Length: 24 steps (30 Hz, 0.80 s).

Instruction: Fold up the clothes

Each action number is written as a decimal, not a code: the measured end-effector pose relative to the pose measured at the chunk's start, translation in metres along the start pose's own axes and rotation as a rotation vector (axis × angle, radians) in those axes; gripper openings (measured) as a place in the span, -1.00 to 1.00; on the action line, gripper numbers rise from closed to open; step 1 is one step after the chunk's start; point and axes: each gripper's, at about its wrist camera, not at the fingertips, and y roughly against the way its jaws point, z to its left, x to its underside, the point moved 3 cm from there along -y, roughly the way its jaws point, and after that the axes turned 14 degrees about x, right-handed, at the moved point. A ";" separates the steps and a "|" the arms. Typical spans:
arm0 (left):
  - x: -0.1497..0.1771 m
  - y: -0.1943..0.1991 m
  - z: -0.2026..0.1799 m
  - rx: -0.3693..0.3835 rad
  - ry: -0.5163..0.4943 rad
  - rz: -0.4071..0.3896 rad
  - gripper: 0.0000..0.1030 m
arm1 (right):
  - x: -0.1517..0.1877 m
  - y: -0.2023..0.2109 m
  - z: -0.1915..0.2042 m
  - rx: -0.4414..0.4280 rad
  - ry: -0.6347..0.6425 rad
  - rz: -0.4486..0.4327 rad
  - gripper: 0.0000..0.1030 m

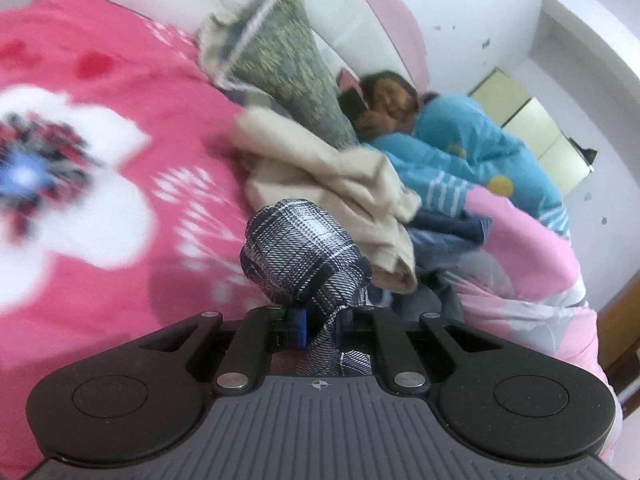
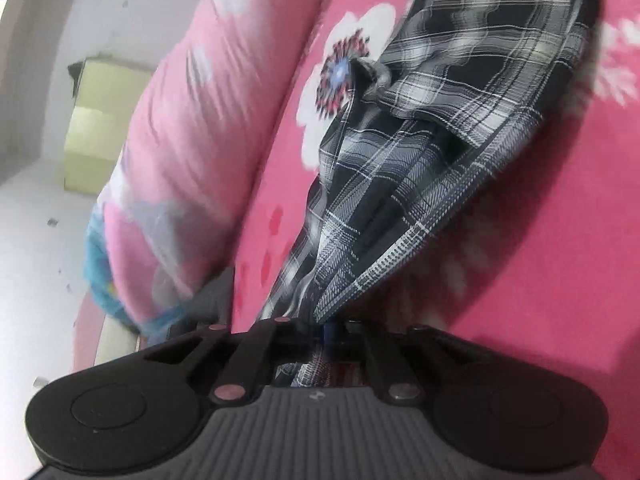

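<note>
I see a black-and-white plaid garment (image 2: 432,152) held off the bed between my two grippers. My right gripper (image 2: 326,330) is clamped on one edge of it, and from there the cloth fans upward and away in loose folds, hanging over the sheet with a shadow beneath. My left gripper (image 1: 320,326) is pinched on another part of the plaid garment (image 1: 304,252), which bunches into a rounded lump just past the fingers.

Below is a bright pink sheet (image 1: 120,184) printed with big white flowers with dark red and blue centres. Both views are blurred.

In the left view, near the bunched plaid, a beige cloth (image 1: 332,184) lies crumpled on the sheet, touching a dark blue cloth (image 1: 448,236) beside it. Behind the beige cloth a grey-green cushion (image 1: 288,60) leans against a white headboard (image 1: 360,32).

Beyond the pile a person (image 1: 460,136) in a blue top lies on the bed, partly under a pale pink quilt (image 1: 520,256). The walls (image 1: 472,12) are white with small dark marks, and a pale yellow cabinet (image 1: 528,120) stands at the far side
</note>
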 end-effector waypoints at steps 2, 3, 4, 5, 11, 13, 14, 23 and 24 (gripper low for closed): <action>-0.005 0.024 0.011 -0.021 -0.013 -0.003 -0.81 | 0.017 0.011 -0.006 0.006 0.015 0.029 -0.91; -0.007 0.034 0.017 -0.032 -0.014 -0.002 -0.80 | 0.026 0.016 -0.010 0.013 0.025 0.044 -0.91; -0.006 0.042 0.025 -0.047 -0.010 0.004 -0.80 | 0.032 0.019 -0.013 0.026 0.044 0.058 -0.91; -0.005 0.046 0.032 -0.060 -0.004 0.017 -0.79 | 0.034 0.018 -0.016 0.047 0.073 0.073 -0.87; 0.004 0.054 0.060 -0.066 0.032 0.058 -0.38 | 0.033 0.040 -0.006 0.257 0.419 0.068 -0.03; 0.001 0.060 0.062 -0.055 0.034 0.035 -0.02 | 0.034 0.065 0.011 0.333 0.604 0.027 0.04; 0.000 0.063 0.063 -0.050 0.036 0.023 0.11 | 0.036 0.078 0.021 0.365 0.699 0.007 0.06; -0.014 0.084 0.062 -0.028 -0.018 -0.086 0.36 | 0.147 0.061 0.207 -0.186 1.458 -0.158 0.08; -0.018 0.082 0.059 -0.031 -0.043 -0.097 0.49 | 0.168 0.043 0.227 -0.276 1.516 -0.146 0.08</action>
